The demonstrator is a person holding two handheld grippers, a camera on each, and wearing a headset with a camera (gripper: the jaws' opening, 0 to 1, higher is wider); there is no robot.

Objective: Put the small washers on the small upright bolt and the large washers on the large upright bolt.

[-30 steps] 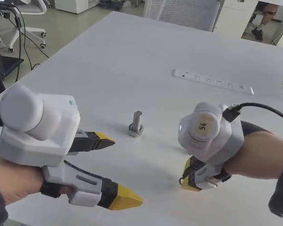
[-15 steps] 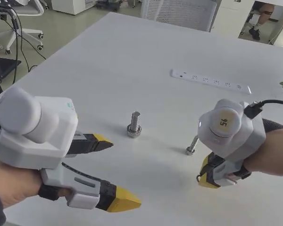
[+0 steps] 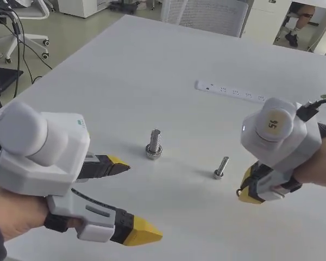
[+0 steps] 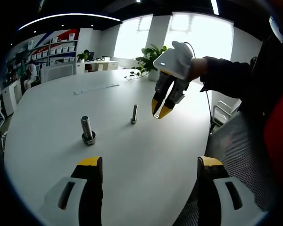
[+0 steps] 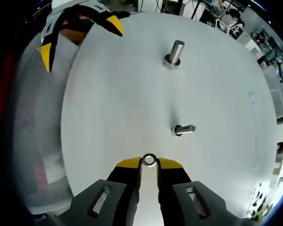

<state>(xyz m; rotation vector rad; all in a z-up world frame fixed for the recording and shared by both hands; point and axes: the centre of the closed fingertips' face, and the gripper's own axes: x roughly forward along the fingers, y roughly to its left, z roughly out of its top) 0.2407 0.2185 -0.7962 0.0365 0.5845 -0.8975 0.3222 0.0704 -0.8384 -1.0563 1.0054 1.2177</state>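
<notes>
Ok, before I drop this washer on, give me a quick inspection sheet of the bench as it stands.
Surface: white tabletop, flat.
Job's things: large silver upright bolt with a ring at its base, washer or head unclear; small silver upright bolt standing apart from it; small metal ring washer pinched in the right gripper.
Clutter: white power strip farther back.
Grippers: left gripper open, holding nothing; right gripper shut on the washer, raised off the table near the small bolt.
Cables: black cable running from the right gripper.
Surroundings: mesh office chair; potted plant.
</notes>
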